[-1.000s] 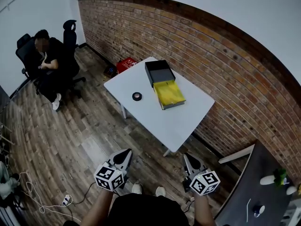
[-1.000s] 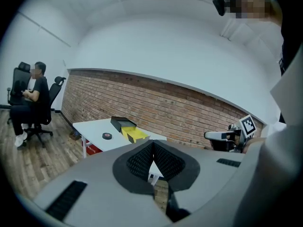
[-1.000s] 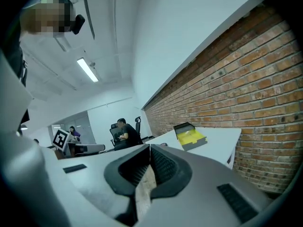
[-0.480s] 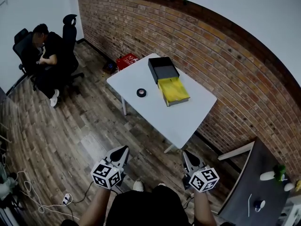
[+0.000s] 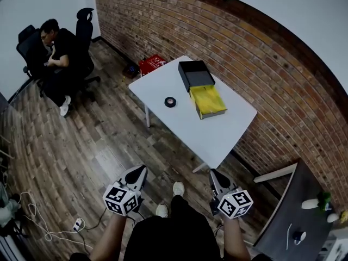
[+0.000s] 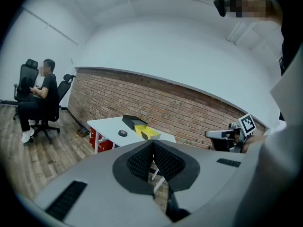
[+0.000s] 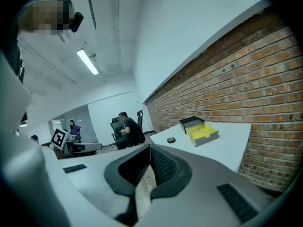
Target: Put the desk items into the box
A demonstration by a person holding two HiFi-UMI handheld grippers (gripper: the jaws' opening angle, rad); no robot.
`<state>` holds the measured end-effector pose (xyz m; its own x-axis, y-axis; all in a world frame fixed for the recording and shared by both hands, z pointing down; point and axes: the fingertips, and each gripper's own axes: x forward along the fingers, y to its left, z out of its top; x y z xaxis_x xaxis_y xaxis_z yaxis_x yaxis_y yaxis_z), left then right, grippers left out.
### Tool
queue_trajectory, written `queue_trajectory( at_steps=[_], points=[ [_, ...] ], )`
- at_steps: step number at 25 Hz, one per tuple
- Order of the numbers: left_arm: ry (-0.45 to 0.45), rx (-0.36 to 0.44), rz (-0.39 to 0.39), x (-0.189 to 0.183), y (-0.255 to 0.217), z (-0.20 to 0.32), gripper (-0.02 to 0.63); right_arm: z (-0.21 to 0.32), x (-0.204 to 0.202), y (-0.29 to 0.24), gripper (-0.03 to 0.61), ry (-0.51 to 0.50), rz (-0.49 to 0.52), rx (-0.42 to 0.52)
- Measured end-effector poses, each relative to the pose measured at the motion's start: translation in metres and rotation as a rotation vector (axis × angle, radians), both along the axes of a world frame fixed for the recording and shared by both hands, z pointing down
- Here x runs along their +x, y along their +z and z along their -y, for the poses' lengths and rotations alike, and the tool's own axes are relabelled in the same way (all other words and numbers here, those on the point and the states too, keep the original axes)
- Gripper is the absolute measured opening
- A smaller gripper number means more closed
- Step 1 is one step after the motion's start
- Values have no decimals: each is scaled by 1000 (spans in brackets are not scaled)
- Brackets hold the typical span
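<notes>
A white table stands against the brick wall, well ahead of both grippers. On it lie a black tape roll and an open box with a yellow lining, whose black lid part sits at its far end. My left gripper and right gripper hang side by side over the wooden floor, short of the table, both shut and empty. The left gripper view shows shut jaws with the tape roll and box far off. The right gripper view shows the box and roll beyond its shut jaws.
A person sits in a black office chair at the far left. A red crate stands under the table's far end. A dark desk with small items is at the lower right. Cables lie on the floor at the lower left.
The table has shifted a little right and up in the head view, and a foot has stepped forward between the grippers. Both grippers stay shut and hold their places.
</notes>
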<state>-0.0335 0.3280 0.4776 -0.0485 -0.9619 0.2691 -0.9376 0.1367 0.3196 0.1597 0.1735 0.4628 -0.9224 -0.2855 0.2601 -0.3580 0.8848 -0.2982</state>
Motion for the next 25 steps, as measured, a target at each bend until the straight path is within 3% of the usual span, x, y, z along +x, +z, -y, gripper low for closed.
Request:
queue_trajectory(
  at_steps=[11, 25],
  points=[
    [-14, -20, -3, -23, 9, 36, 14, 43, -33, 14, 21, -22, -2, -23],
    [-38, -40, 0, -82, 3, 160, 14, 172, -106, 20, 22, -80, 4, -81]
  ],
)
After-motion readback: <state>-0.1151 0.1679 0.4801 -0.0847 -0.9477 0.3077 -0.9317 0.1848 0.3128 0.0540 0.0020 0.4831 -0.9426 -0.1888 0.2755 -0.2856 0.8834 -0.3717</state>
